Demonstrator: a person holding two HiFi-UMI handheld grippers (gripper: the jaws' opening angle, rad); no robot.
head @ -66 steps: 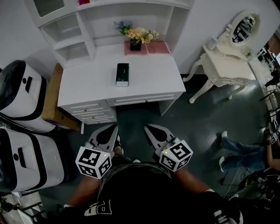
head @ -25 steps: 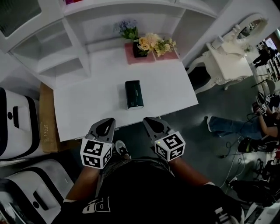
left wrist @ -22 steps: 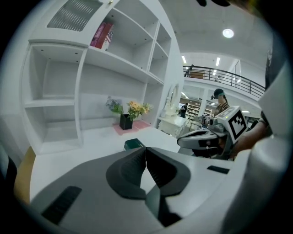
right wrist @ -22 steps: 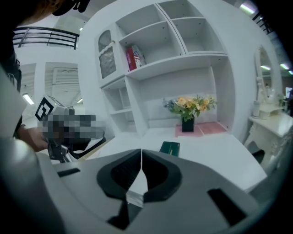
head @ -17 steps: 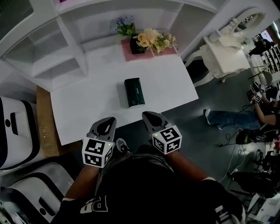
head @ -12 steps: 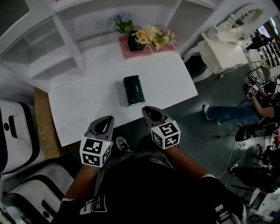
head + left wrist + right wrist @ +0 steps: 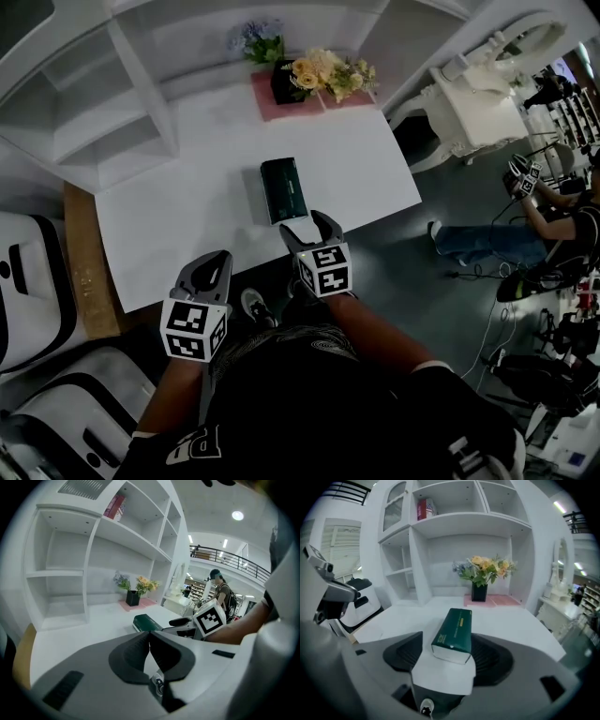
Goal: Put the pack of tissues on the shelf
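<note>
The dark green pack of tissues (image 7: pixel 284 189) lies flat on the white desk (image 7: pixel 187 216), its long side pointing away from me. My right gripper (image 7: pixel 305 227) is at the pack's near end and its jaws have just been opening. In the right gripper view the pack (image 7: pixel 454 632) lies in the gap between the spread fingertips (image 7: pixel 408 652), and no pad touches it. My left gripper (image 7: pixel 211 272) hangs shut and empty at the desk's front edge, left of the pack. The left gripper view shows its jaws (image 7: pixel 149 634) pressed together, with the pack (image 7: pixel 147 622) and the right gripper (image 7: pixel 187 623) beyond.
White shelf compartments (image 7: pixel 84 122) rise at the desk's back left. A red book (image 7: pixel 423 509) stands on an upper shelf. A dark vase of flowers (image 7: pixel 314 75) stands on a pink mat at the back. A white vanity table (image 7: pixel 478 94) is to the right, and people stand beyond it.
The right gripper has moved forward and down to the pack's near end, and its jaws have gone from shut to spread. The left gripper has sunk a little and stays shut.
</note>
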